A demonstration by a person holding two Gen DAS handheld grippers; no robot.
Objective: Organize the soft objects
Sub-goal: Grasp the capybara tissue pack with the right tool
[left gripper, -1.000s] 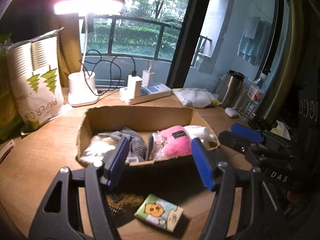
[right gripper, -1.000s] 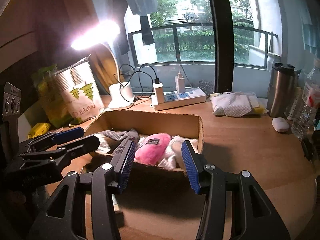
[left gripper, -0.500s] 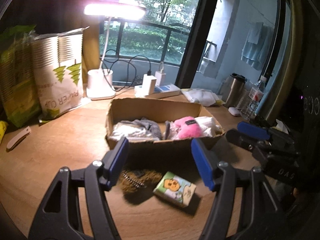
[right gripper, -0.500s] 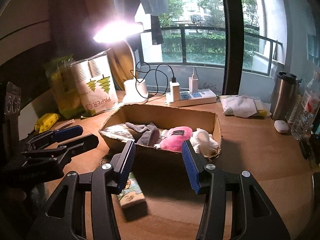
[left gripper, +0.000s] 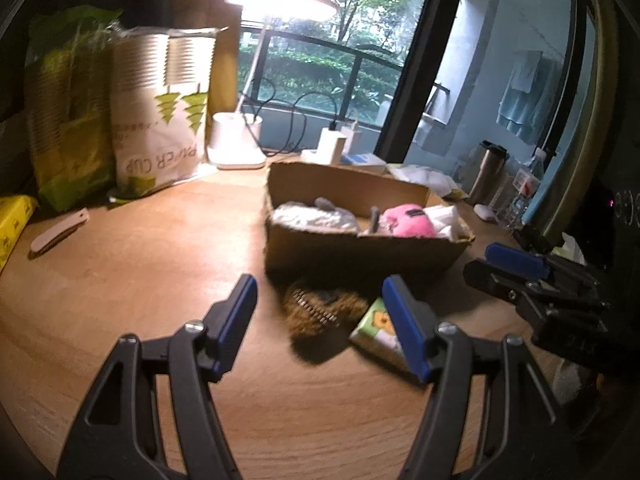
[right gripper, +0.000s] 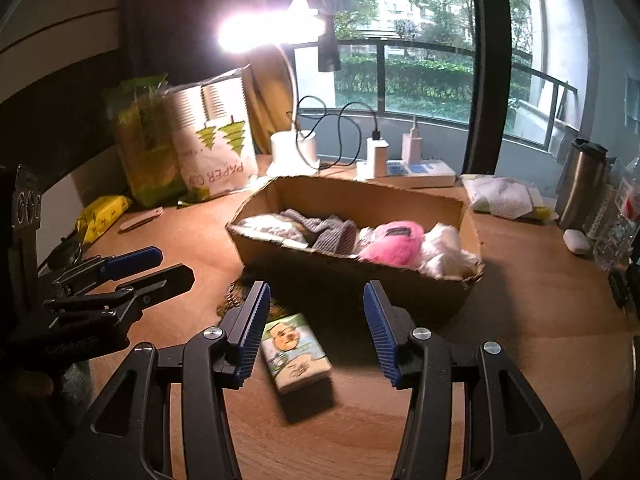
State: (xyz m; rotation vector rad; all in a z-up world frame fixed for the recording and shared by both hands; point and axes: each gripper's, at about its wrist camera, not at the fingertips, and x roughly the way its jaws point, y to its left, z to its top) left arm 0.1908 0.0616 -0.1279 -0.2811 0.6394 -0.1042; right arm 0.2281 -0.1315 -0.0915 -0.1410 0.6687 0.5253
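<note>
My left gripper (left gripper: 320, 322) has its fingers (left gripper: 236, 316) standing apart with nothing between them, and my right gripper (right gripper: 316, 332) is the same, parted and empty. Just beyond both sit the two loose things: a brown fuzzy pouch (left gripper: 320, 312) with a zip, and to its right, touching or nearly so, a small tissue pack (right gripper: 296, 348) with a cartoon print. Both lie on the worktop (left gripper: 140, 272) against the near wall of the cardboard box (right gripper: 360, 280), which already holds a grey knit, a pink plush (right gripper: 394, 242) and white soft pieces. I judge the step in hand is picking up what remains outside. The next move calls for lowering one pair of fingers over the pack or pouch and closing gently. The box wall crowds the far side, so I would approach from the near side, where the worktop lies bare; my two grippers are close together and could clash.
</note>
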